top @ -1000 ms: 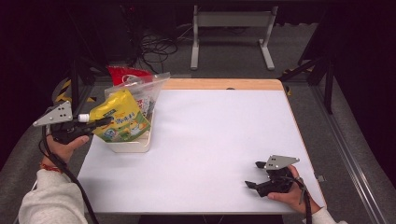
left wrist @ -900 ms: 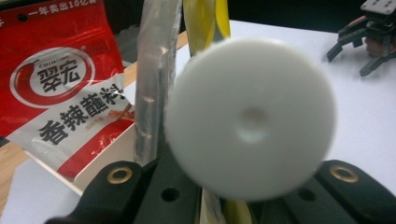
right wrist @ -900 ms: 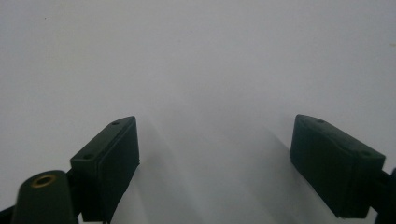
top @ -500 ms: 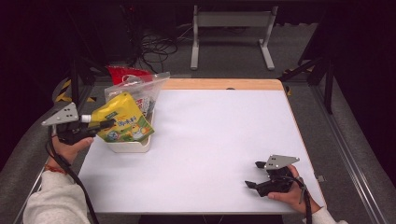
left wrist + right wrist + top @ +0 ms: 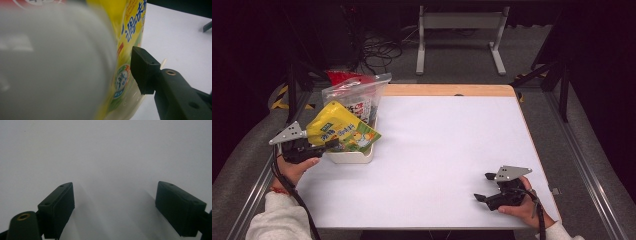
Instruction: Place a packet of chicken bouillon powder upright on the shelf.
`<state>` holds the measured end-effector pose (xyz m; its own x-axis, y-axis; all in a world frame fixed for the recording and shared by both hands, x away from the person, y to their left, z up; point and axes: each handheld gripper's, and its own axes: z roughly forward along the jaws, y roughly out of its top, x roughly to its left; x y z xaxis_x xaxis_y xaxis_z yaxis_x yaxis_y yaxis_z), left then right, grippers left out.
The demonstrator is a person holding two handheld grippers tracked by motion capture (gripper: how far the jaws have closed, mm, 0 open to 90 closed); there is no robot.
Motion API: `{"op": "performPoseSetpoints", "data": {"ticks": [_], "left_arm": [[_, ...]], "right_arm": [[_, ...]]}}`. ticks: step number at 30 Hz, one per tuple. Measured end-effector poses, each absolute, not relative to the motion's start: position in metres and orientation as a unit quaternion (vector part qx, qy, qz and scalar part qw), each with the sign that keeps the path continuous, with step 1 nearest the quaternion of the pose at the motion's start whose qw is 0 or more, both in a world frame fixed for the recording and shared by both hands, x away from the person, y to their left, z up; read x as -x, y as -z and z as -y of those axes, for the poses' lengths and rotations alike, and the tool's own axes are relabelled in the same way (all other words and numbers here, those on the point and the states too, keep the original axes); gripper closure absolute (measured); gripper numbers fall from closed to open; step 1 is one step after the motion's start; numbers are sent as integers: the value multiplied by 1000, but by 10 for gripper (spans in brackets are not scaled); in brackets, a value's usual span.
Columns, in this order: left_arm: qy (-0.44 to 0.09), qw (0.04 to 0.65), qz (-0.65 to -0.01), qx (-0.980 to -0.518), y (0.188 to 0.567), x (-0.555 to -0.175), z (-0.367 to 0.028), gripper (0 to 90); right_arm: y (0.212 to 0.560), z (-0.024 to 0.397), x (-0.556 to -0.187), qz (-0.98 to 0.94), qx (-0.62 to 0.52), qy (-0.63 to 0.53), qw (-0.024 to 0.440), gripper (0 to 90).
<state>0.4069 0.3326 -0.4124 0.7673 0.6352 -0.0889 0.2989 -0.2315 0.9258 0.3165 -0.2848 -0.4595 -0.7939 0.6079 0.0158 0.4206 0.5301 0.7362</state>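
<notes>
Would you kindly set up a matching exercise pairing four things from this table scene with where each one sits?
Things:
1. yellow pouch
2. white tray
3. right gripper
4. clear bag

Places:
A. near the table's front right corner, jaws open over bare white surface
B. standing at the back of the tray, behind the pouch
C. at the table's left edge, holding the bags
D. leaning in the tray, beside the left gripper

Pairs: 1-D, 2-C, 3-A, 4-B
</notes>
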Motion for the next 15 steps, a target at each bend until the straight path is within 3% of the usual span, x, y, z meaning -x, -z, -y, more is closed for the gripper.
{"op": "performPoseSetpoints", "data": {"ticks": [5, 8, 9, 11, 13, 15], "left_arm": [[-136, 562, -321, -750, 421, -405, -338, 546], [-148, 575, -314, -741, 424, -400, -340, 729], [-149, 573, -315, -742, 425, -398, -339, 737], [-147, 568, -318, -745, 427, -397, -337, 733], [-133, 568, -322, -745, 433, -397, -335, 622], [-145, 560, -329, -747, 431, -397, -335, 612]], "right_arm": [[460, 285, -317, -866, -296, -384, 121, 156], [460, 285, -317, -866, -294, -386, 119, 157], [460, 285, -316, -866, -294, -386, 118, 157], [460, 286, -316, -866, -293, -387, 117, 157], [460, 285, -316, -867, -292, -387, 116, 157], [460, 285, -316, -867, -291, -386, 116, 156]]}}
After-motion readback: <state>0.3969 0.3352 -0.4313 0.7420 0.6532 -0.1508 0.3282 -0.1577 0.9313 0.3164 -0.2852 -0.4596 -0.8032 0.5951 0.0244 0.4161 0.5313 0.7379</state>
